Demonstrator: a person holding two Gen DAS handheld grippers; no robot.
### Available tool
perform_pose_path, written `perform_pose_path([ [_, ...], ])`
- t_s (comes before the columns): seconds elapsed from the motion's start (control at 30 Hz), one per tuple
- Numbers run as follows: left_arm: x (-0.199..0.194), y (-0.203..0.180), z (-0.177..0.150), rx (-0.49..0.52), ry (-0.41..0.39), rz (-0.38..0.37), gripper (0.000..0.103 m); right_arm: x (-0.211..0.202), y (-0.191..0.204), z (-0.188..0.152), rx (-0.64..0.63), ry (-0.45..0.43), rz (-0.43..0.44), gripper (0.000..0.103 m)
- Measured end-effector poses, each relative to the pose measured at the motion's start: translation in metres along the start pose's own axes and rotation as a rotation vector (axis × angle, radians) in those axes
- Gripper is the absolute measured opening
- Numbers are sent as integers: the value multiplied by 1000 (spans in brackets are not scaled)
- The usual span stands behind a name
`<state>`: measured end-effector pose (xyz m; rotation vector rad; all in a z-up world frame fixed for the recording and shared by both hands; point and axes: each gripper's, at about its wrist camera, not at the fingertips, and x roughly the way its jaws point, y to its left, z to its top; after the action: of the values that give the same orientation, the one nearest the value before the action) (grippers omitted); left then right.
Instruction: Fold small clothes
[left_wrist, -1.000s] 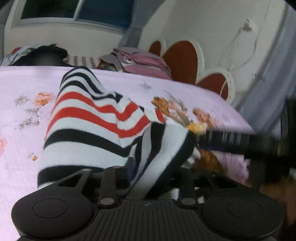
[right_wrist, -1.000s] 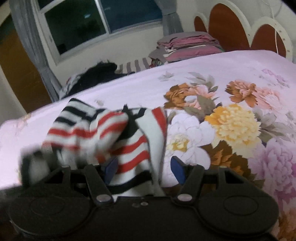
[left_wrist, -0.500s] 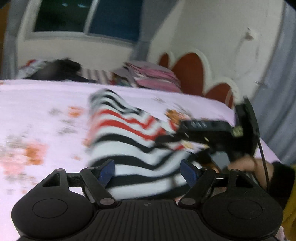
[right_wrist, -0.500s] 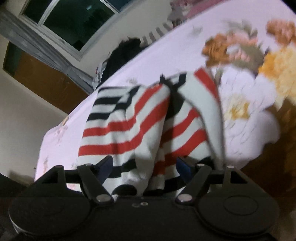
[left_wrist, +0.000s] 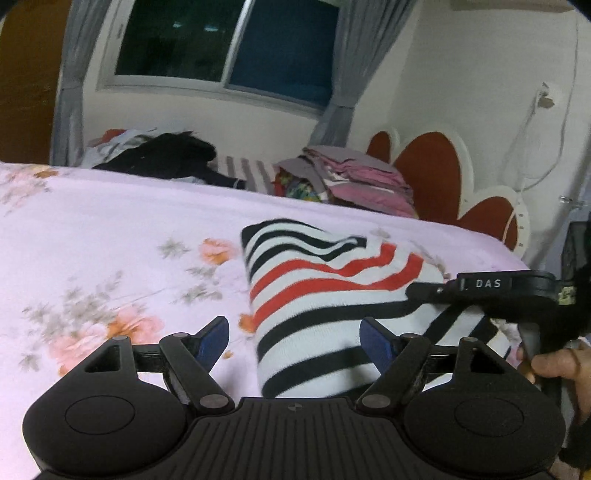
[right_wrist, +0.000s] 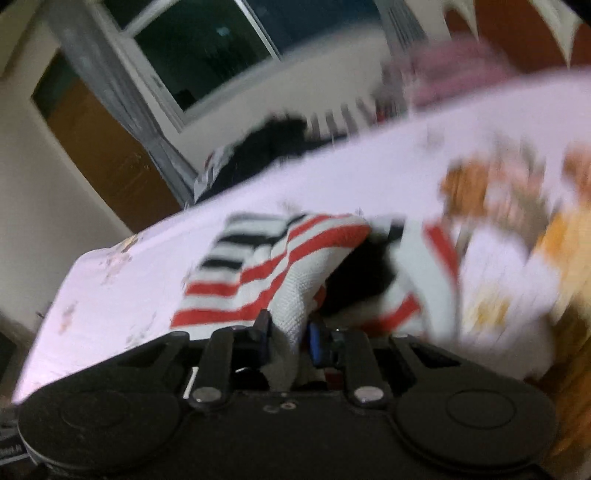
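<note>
Right gripper (right_wrist: 288, 334) now pinching striped garment (right_wrist: 291, 295)

text: "DAS" | white capitals | on: black body of the right gripper (left_wrist: 436, 291) | where: right side of left wrist view | other legible text: none

A floral pink bedsheet (left_wrist: 110, 229) covers the bed. At twelve o'clock sit folded pink clothes (left_wrist: 354, 181); at eleven, a dark heap (left_wrist: 166, 155) under the window (left_wrist: 229, 44).
</note>
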<state>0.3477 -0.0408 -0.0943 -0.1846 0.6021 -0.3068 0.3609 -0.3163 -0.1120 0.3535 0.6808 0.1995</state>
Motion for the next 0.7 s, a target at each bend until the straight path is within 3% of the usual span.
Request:
perform_pose_path([
  [0.1, 11, -13, 0, 7, 7, -36, 77, -9, -10, 0, -51, -8, -69, 20],
  [0.27, 36, -32, -11, 32, 69, -70, 77, 10, -43, -26, -23, 72, -177, 20],
  [0.43, 62, -30, -28, 22, 184, -19, 77, 7, -46, -26, 28, 70, -165, 29],
  [0.6, 65, -24, -33, -4, 188, -31, 77, -25, -48, -27, 75, 42, -104, 40],
  [0.7, 67, -26, -34, -4, 191, -31, 77, -40, -43, -36, 61, 50, -98, 40],
])
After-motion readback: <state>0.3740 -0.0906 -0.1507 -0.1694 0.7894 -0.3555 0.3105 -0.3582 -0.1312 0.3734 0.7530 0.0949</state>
